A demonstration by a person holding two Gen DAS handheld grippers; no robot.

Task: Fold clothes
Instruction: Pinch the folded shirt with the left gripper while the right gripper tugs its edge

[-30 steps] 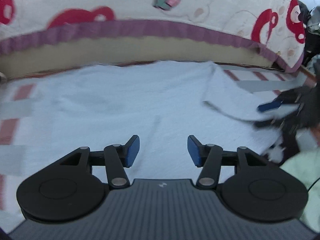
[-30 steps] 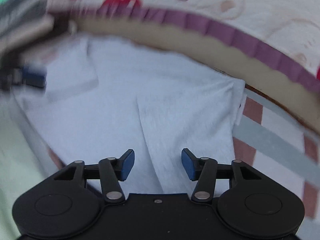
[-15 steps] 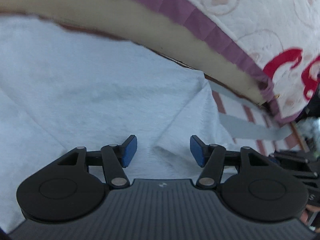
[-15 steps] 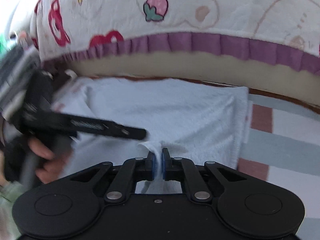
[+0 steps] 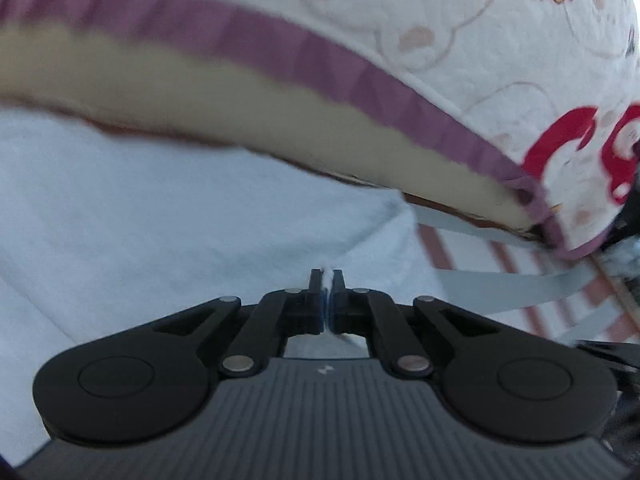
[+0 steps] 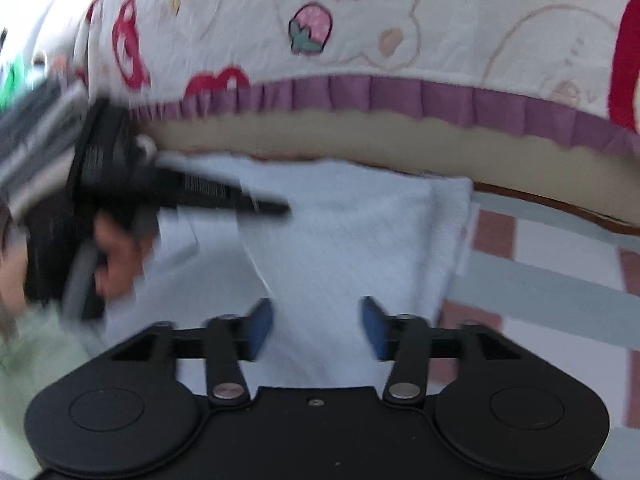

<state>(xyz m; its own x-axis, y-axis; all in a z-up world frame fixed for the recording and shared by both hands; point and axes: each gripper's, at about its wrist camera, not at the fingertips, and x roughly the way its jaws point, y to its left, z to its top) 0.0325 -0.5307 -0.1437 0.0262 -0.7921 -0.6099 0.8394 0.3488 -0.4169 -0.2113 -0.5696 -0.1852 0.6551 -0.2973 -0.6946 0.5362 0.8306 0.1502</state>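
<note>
A light blue fleecy garment [image 5: 168,216] lies spread on a striped sheet beside a quilt. My left gripper [image 5: 327,280] is shut on a pinch of the garment near its right edge. In the right wrist view the same garment [image 6: 352,240] lies folded over, with its edge at the right. My right gripper [image 6: 318,322] is open and empty just above the cloth. The left gripper's black fingers [image 6: 224,196] reach in from the left there, held by a hand.
A white quilt with a purple frill and cartoon prints [image 5: 460,52] rises close behind the garment; it also shows in the right wrist view [image 6: 400,32]. The pink and grey striped sheet [image 5: 520,280] lies bare at the right, also in the right wrist view [image 6: 560,280].
My left gripper has closed on the garment. My right gripper, shut on a cloth fold half a second ago, has opened and let it go.
</note>
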